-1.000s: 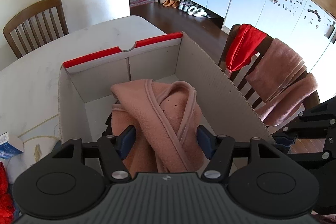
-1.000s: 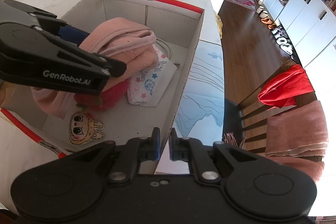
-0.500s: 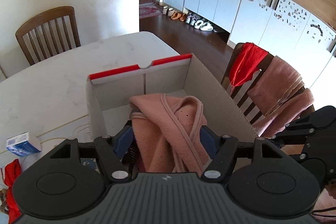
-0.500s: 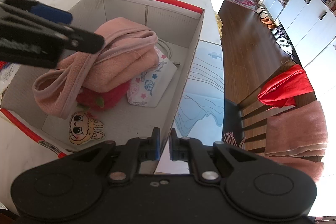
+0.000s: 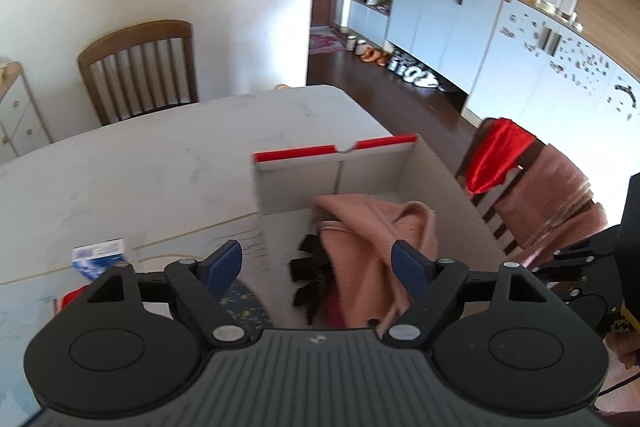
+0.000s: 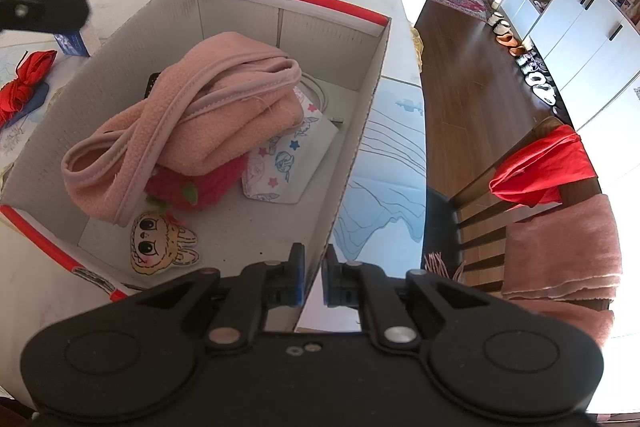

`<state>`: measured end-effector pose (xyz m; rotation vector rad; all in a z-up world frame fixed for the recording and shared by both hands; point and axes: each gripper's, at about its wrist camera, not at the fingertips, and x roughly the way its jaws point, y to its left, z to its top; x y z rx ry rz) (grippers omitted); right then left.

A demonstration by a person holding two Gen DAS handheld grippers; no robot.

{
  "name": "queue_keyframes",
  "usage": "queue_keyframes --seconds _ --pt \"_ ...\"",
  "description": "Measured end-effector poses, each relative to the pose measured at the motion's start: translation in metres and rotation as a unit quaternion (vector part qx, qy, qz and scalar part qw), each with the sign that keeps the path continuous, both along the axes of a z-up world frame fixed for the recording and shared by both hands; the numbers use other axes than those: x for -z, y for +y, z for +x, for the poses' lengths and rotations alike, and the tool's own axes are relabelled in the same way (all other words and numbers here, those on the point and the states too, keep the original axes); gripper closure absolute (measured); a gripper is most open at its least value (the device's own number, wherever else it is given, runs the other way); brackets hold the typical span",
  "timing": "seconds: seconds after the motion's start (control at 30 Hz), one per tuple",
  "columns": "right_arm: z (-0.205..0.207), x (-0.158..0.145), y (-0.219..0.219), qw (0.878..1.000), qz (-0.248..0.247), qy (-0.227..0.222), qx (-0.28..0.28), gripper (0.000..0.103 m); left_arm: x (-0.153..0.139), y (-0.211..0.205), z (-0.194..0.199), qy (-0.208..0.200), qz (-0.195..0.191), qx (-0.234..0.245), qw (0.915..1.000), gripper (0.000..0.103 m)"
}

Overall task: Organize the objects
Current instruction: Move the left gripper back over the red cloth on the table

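Pinching the box (image 6: 362, 131) wall, right gripper (image 6: 313, 277) fingers clenched; left gripper (image 5: 318, 265) released.

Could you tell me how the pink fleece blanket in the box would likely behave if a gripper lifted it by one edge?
The pink fleece blanket lies in loose, bunched folds, so it would probably unfold and dangle rather than keep its shape. It looks soft and light, likely easy to pinch. Draped over the red plush toy, it might drag that along.

One red-trimmed white cardboard box (image 6: 360, 131); one pink fleece garment (image 6: 192, 123); one red plush strawberry (image 6: 200, 187); one cartoon-face sticker (image 6: 162, 245); one star-printed white pouch (image 6: 288, 159); two wooden slat-backed chairs (image 5: 140, 71).
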<state>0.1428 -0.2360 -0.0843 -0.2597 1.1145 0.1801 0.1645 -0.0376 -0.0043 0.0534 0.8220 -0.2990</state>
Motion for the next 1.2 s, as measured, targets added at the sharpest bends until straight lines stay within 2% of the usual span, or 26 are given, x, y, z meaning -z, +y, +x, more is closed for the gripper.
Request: queue_keyframes --seconds 0.23,0.4,0.53,0.73,0.83,1.2 --pt "0.0 -0.001 0.0 1.0 -0.003 0.0 0.001 0.093 -0.002 0.037 -0.004 0.0 -0.001 -0.042 0.9991 0.014" --pt "-0.001 -0.003 0.001 1.0 -0.002 0.001 0.003 0.093 0.006 0.066 -0.01 0.006 0.02 -0.073 0.9971 0.004" --pt "-0.002 -0.001 0.005 1.0 -0.005 0.002 0.0 0.093 0.017 0.093 -0.013 0.014 0.036 -0.101 0.9941 0.002" --pt "-0.001 0.004 0.006 1.0 -0.01 0.002 0.007 0.094 0.03 0.129 -0.019 0.024 0.037 -0.141 0.9891 0.001" --pt "-0.001 0.004 0.007 1.0 -0.015 0.002 0.01 0.096 0.034 0.145 -0.023 0.013 0.036 -0.152 0.9876 0.0" --pt "0.003 0.007 0.009 0.999 -0.017 0.002 0.028 0.096 0.06 0.19 -0.017 0.037 0.08 -0.169 0.9817 0.0"
